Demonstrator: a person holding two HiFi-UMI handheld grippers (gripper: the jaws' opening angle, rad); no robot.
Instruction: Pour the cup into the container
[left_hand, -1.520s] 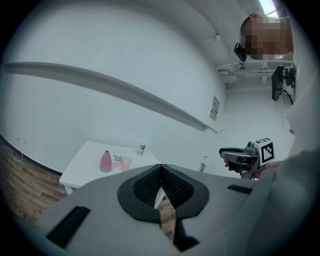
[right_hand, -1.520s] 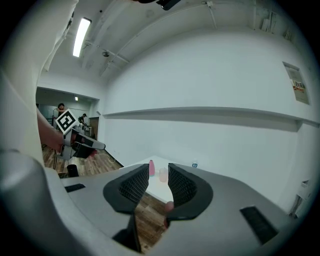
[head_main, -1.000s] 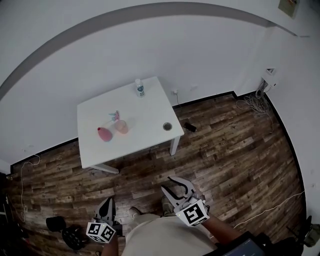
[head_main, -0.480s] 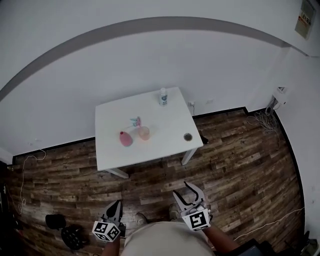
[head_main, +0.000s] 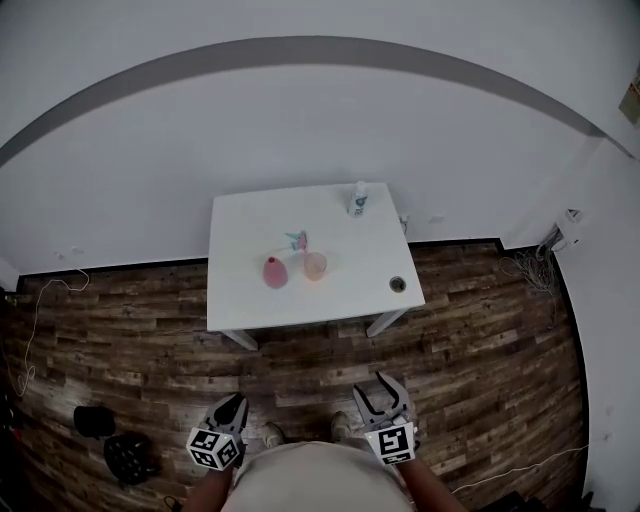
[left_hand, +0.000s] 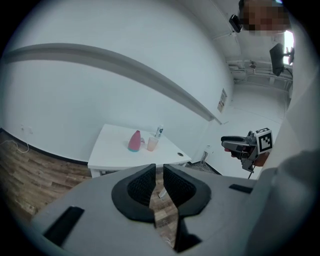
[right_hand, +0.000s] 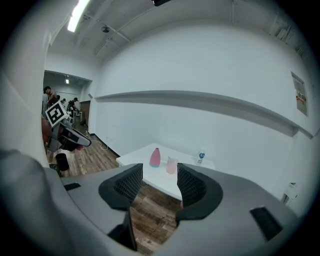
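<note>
The cup (head_main: 315, 265) stands upright on the white table (head_main: 240, 300), just right of the pink container (head_main: 273, 272) and far ahead of both tongs. The right gripper (head_main: 380, 392), jaws just opened and empty, seems slightly nearer. The left gripper (head_main: 232, 402), jaws just parted a crack, holds nothing

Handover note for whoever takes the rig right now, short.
Left hand-held gripper: barely open, empty, jaws just been opening.
Right hand-held gripper: open wider, empty, likewise.
Both low by the person's body, away from the white table.
Cup stands upright right of the pink container, mid-table.
Done: nothing grasped yet.
Left: approach, grasp cup, pour into container.
</note>
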